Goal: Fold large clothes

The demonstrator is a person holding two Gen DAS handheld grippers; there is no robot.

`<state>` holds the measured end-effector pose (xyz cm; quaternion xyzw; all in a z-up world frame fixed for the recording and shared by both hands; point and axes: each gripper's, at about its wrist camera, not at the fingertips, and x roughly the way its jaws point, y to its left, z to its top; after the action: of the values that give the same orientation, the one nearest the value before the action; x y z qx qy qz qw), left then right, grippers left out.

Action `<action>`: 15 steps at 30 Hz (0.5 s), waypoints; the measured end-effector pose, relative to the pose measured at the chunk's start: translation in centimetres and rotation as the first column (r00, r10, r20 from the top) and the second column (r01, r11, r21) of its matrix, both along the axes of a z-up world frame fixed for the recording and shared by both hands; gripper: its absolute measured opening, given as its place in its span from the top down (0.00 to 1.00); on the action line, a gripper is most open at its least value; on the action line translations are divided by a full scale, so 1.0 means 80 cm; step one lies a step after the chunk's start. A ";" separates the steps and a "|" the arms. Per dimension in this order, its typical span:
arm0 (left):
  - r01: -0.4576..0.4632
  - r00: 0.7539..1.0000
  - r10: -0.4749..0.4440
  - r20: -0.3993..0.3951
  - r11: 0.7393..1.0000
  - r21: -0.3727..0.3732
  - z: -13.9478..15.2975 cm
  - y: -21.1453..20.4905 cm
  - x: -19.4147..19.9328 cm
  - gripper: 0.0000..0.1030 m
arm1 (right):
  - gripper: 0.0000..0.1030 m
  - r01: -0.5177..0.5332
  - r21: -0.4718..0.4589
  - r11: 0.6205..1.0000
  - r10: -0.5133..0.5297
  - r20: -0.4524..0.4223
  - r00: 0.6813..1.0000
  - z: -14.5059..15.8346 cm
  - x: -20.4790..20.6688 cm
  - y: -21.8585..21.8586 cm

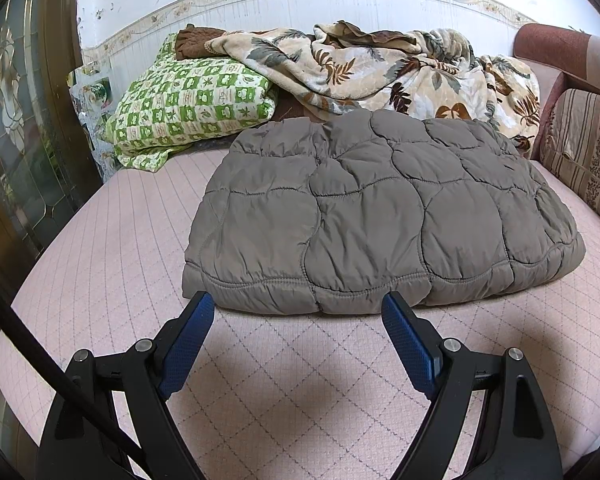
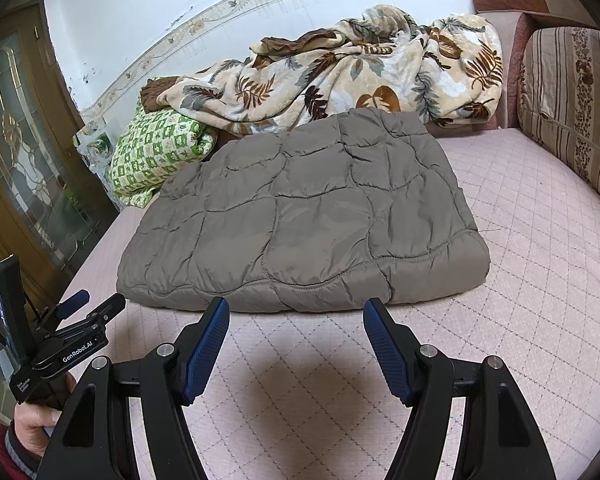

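In the left wrist view we hold our left tongs (image 1: 298,306) apart and empty just short of the near hem of the folded grey jacket (image 1: 380,216), which lies on the pink bed (image 1: 100,280) with a green checked pillow (image 1: 188,108) and a leaf-print blanket (image 1: 400,68) behind it by the far edge. In the right wrist view our right tongs (image 2: 296,312) also stand apart, empty, before the jacket's (image 2: 300,216) near hem, with our left hand (image 2: 36,420) and left tongs (image 2: 96,302) near the bed's (image 2: 540,280) left edge.
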<state>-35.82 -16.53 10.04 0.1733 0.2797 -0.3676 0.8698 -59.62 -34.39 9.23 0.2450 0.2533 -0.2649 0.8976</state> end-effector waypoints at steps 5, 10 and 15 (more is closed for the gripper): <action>0.000 1.000 0.000 0.000 1.000 0.000 -0.001 0.000 0.001 0.17 | 0.28 0.001 0.001 1.000 -0.001 -0.001 1.000 -0.001 -0.001 -0.001; 0.000 1.000 0.000 0.000 1.000 0.001 0.000 0.000 0.001 0.17 | 0.28 0.003 0.006 1.000 -0.003 -0.001 1.000 -0.003 -0.002 -0.003; 0.000 1.000 0.000 -0.002 1.000 0.001 -0.003 0.000 0.001 0.17 | 0.28 0.006 0.007 1.000 -0.006 -0.002 1.000 -0.005 -0.003 -0.005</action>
<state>-35.74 -16.55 9.80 0.1734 0.2807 -0.3675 0.8695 -59.83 -34.76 8.86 0.2486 0.2546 -0.2669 0.8956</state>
